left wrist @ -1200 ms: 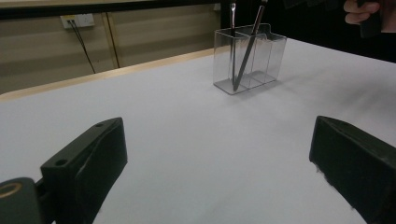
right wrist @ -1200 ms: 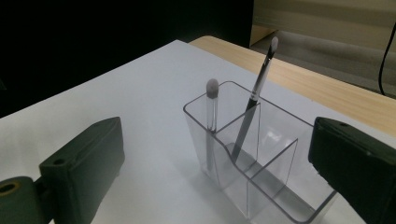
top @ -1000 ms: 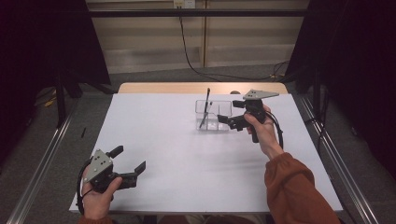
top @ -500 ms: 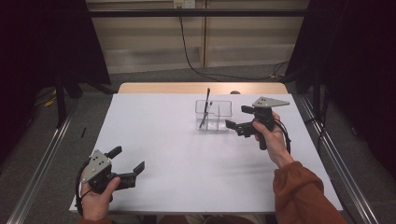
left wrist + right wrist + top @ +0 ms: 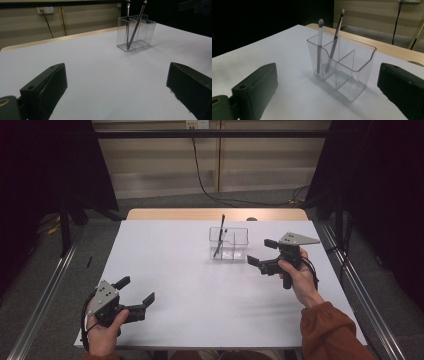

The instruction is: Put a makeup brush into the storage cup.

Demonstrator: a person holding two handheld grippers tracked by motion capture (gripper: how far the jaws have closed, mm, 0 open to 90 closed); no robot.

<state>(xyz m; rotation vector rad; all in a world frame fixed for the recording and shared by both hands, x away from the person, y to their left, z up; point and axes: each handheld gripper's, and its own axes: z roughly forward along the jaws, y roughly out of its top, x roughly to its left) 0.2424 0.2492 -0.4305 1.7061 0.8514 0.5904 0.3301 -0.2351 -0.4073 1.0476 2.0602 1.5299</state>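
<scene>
The clear divided organizer (image 5: 231,243) stood at the table's (image 5: 190,285) one o'clock, holding two makeup brushes (image 5: 325,42). The right gripper (image 5: 262,252), jaws apart and empty, hovered at its three o'clock. The left gripper (image 5: 136,291) gaped empty at seven o'clock.

One clear plastic divided organiser box (image 5: 342,70) is sitting on the white table (image 5: 200,285), and two slim grey-handled makeup brushes (image 5: 320,45) are standing inside that box; two black two-jaw grippers are showing, the left gripper (image 5: 136,292) and the right gripper (image 5: 261,252).
</scene>
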